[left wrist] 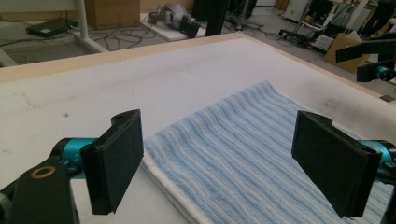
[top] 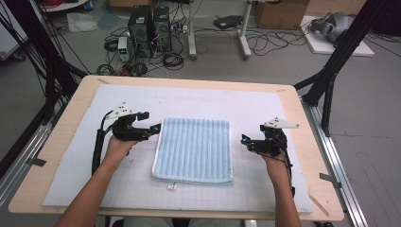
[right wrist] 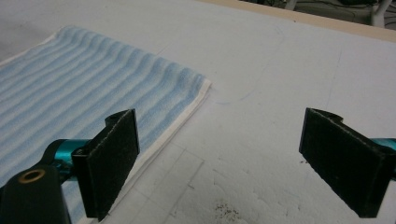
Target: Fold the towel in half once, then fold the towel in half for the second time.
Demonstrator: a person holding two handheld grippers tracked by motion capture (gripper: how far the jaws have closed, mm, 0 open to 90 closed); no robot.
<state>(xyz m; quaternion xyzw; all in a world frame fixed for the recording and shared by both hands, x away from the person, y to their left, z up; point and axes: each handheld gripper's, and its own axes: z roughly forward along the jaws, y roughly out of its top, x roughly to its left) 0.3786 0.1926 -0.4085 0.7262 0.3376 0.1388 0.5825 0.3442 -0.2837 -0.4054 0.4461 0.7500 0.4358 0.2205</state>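
Lying flat on the white mat (top: pixel 265 189) of the table (top: pixel 85 90), the folded blue striped towel (top: pixel 194 150) sits between both tools. Left hand-held gripper (top: pixel 150 122) just off its left edge, jaws spread, nothing between them. Right hand-held gripper (top: pixel 244 141) likewise spread (empty), just beside the right edge.

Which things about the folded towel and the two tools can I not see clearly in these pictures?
- Folded towel: how many layers it has; the high view looks down on its top.
- Small white tag at its near edge: too small to read in the high view.
- Towel's near end: cut off by the bottom edge in the left gripper view.
- Left tool and right tool: their pads are too small in the high view.
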